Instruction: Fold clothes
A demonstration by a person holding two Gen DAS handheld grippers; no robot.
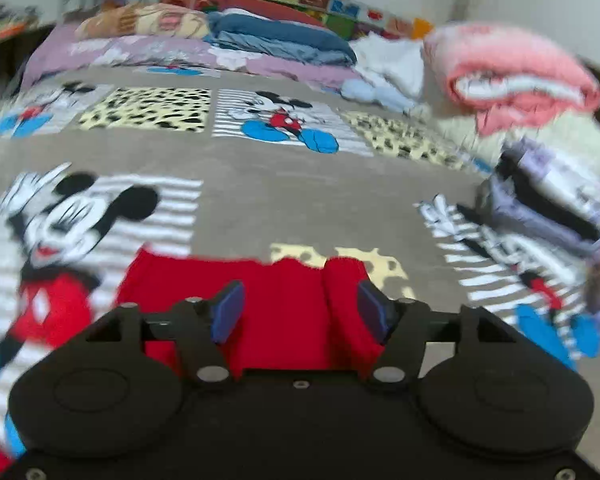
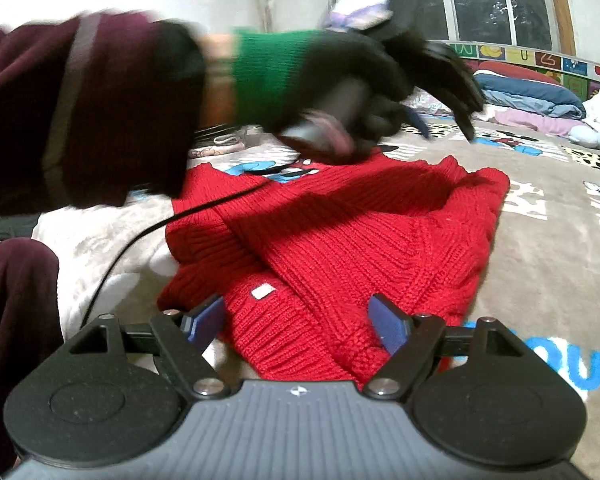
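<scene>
The left gripper (image 1: 300,312) has its jaws spread wide. The right gripper (image 2: 298,320) is likewise spread wide; at its eleven o'clock, a gloved hand (image 2: 340,80) grips the other tool's handle.

Two low, close wrist views (shared: red sweater (image 2: 340,232))

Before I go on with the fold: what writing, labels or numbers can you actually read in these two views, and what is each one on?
"OUS": large blue letters on the grey cartoon-mouse bedspread, cut off at the right edge.
"U": one tile of the colourful alphabet panel headboard; its other tiles are too blurred.
Small white tag on the red knitted sweater: print too small to read.
Left wrist view: too blurred, nothing legible.
</scene>
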